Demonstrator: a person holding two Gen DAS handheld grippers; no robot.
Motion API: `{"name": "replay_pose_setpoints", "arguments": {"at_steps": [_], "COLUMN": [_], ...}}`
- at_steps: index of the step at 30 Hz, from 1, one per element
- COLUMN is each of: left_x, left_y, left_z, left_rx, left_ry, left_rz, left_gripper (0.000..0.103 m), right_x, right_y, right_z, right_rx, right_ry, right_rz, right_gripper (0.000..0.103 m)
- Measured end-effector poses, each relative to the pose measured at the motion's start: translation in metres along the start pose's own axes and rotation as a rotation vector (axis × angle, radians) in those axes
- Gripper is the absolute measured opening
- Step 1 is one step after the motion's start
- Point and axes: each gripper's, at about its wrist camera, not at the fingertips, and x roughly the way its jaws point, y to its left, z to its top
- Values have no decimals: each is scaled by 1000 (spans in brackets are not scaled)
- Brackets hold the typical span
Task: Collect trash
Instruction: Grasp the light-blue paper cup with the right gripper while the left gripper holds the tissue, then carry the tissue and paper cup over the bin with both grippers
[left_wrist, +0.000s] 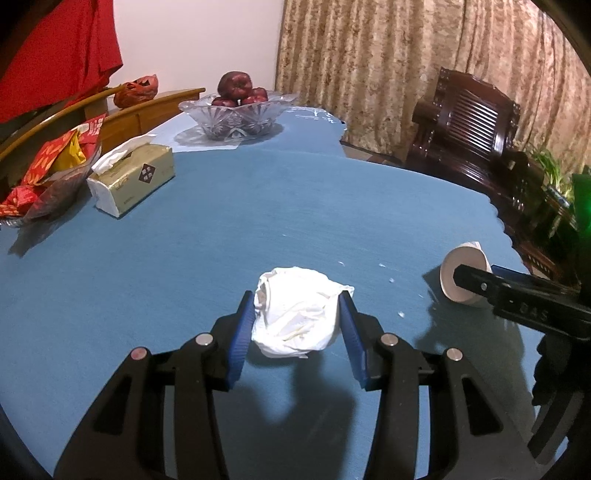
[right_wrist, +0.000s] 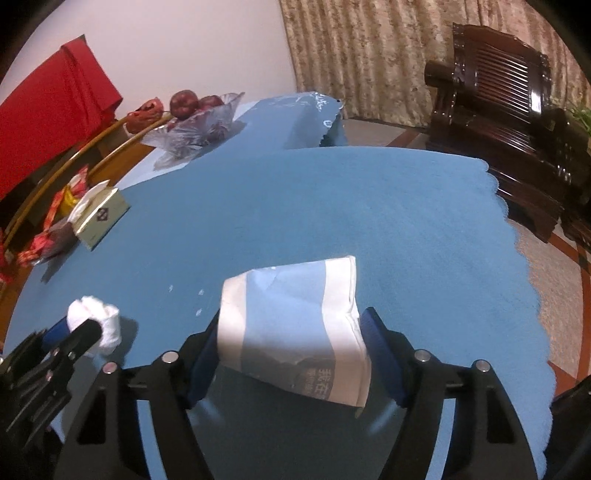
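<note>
Between the right gripper (right_wrist: 291, 343)'s blue pads sits the paper cup (right_wrist: 291, 325), lying on its side on the blue tablecloth (right_wrist: 369, 206). That's the relation that matters here: the cup's long axis runs straight along the line the gripper points, open end away from the camera, base toward it. So the fingers straddle it across its width, which is the squishy direction. From the right wrist view both pads look to be touching the cup's walls, though I can't tell how firmly, so I'd call it grasping the cup but only just. The printed side faces up and the wall already looks a bit creased.

Over on the other side, the left gripper (left_wrist: 297, 314) is clenched on a crumpled white tissue (left_wrist: 295, 314), pads pressed into both flanks, tissue right down at the cloth.

Each hand has its own piece of trash, so neither needs to reach across. My guess: the next move is lifting both. With that light pinch, the cup could slip out or crush.
</note>
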Motion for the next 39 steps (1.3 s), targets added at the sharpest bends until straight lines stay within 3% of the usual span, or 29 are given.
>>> {"name": "replay_pose_setpoints", "arguments": {"at_steps": [15, 28, 39], "left_x": [-43, -116, -170], "left_y": [-42, -74, -122], "left_z": [-24, -23, -35], "left_rx": [19, 21, 57], "left_ry": [3, -91, -149], "left_rz": [-57, -79, -149], "left_gripper": [44, 44, 44], "right_x": [-78, -168, -248], "right_y": [-2, -22, -53], "right_z": [-37, -52, -84], "right_rx": [-60, -25, -15], "right_ry": [-51, -157, -232], "right_rz": [29, 21, -58], "right_gripper": [71, 71, 71]}}
